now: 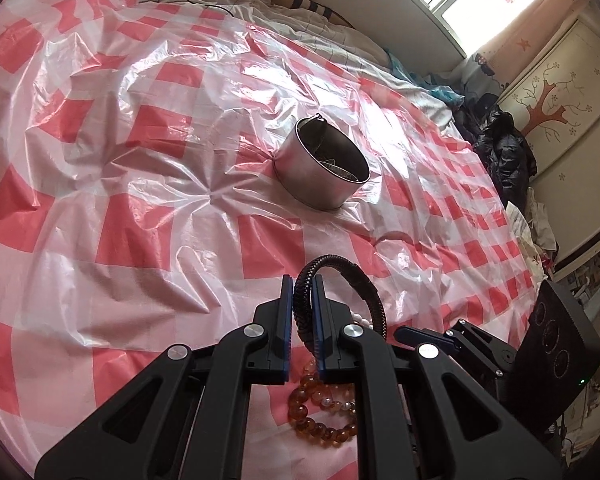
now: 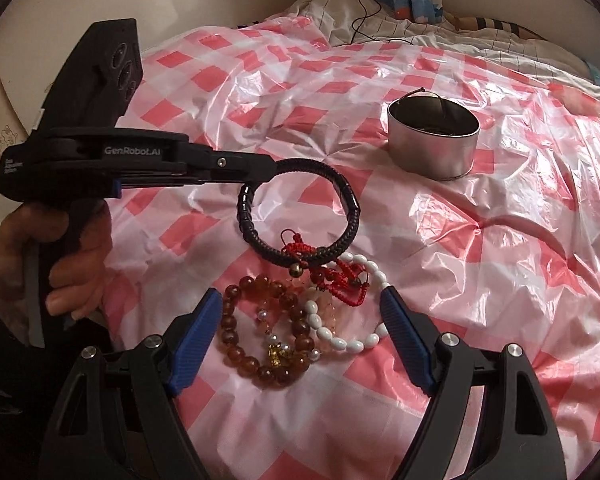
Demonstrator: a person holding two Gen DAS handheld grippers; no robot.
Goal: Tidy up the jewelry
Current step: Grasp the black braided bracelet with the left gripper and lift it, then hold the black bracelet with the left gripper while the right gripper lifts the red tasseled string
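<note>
My left gripper (image 1: pixel 302 284) is shut on a black braided bracelet (image 1: pixel 342 280), which hangs lifted above the bed; in the right wrist view the same left gripper (image 2: pixel 270 169) holds that bracelet (image 2: pixel 300 216) over the pile. My right gripper (image 2: pixel 300 300) stands open over the jewelry pile: an amber bead bracelet (image 2: pixel 260 332), a white bead bracelet (image 2: pixel 340 328) and a red knotted cord bracelet (image 2: pixel 340 280). The amber bracelet (image 1: pixel 320 420) also shows below my left jaws. A round metal tin (image 1: pixel 320 164) sits further out on the bed, open at the top (image 2: pixel 434 136).
A pink and white checked plastic sheet (image 1: pixel 140 200) covers the bed. Bedding and a black cable (image 2: pixel 364 12) lie at the far end. A dark pile of clothes (image 1: pixel 504 148) and a painted cabinet (image 1: pixel 560 120) stand off the bed's right side. A hand (image 2: pixel 72 264) grips the left handle.
</note>
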